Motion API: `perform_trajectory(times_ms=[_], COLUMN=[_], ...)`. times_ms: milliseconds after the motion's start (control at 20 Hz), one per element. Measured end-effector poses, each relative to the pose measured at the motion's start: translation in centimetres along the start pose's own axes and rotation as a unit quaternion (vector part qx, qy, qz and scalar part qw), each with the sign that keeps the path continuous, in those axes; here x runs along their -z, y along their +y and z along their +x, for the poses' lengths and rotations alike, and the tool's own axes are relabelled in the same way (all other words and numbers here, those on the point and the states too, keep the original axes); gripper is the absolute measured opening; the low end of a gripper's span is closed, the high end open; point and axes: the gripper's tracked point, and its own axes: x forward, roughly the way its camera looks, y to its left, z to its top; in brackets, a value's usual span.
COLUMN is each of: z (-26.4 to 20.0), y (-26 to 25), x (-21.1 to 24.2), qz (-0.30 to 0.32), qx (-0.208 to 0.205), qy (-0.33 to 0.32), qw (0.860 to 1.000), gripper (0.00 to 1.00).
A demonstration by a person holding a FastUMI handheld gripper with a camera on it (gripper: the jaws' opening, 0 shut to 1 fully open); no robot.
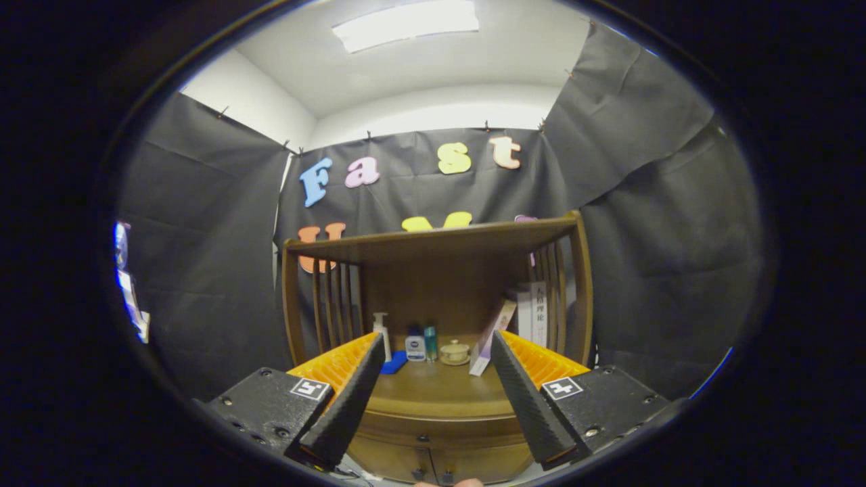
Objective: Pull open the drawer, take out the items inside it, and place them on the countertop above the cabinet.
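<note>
Drawer (433, 443) low in the middle of the frame, under the curved front edge of the countertop (440, 392), closed as far as can be told; long axis running left to right, front facing the camera. Two small dark knobs (433, 472) at the very bottom, side by side; what the drawer holds is hidden.

Gripper (433, 399) wide apart, clamped on nothing: left finger (345, 399) and right finger (528, 399) framing the countertop, both short of the cabinet (440, 284).

On the countertop, beyond the fingers, toward the back panel: one white pump bottle (382, 335) at left, one blue flat thing (394, 364) at its foot, partly behind the left finger; then one small white bottle with a blue label (415, 346), one slim teal bottle (430, 342), one small lidded cup on a saucer (454, 352). At right, one pale book or box leaning (492, 335), with upright white books (534, 314) behind it against the right slats; count unclear.

Above, one wooden top shelf (433, 240) across the middle of the frame, carried on slatted sides. Black cloth wall (663, 237) all round; one ceiling light (406, 24) at upper centre.
</note>
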Motion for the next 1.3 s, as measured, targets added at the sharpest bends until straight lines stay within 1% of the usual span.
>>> perform_trajectory(times_ms=[200, 350, 550, 700, 850, 950, 1150, 1300], z=[2.7, 4.4, 6.7, 8.1, 8.8, 9.5, 10.4, 11.1], y=[0.7, 1.5, 1.8, 1.9, 1.8, 1.3, 0.9, 1.2], x=[5.1, 10.3, 17.7, 22.8, 26.4, 29.0, 31.5, 32.7], qz=[0.002, 0.007, 0.004, -0.006, 0.001, 0.0, 0.008, 0.008], qx=[-0.001, -0.006, 0.005, 0.008, 0.009, 0.014, 0.03, 0.043], qy=[0.024, 0.062, 0.104, 0.145, 0.173, 0.191, 0.207, 0.208], qw=[1.0, 0.998, 0.995, 0.989, 0.985, 0.982, 0.978, 0.977], gripper=[0.99, 0.99, 0.99, 0.94, 0.89, 0.76, 0.53, 0.42])
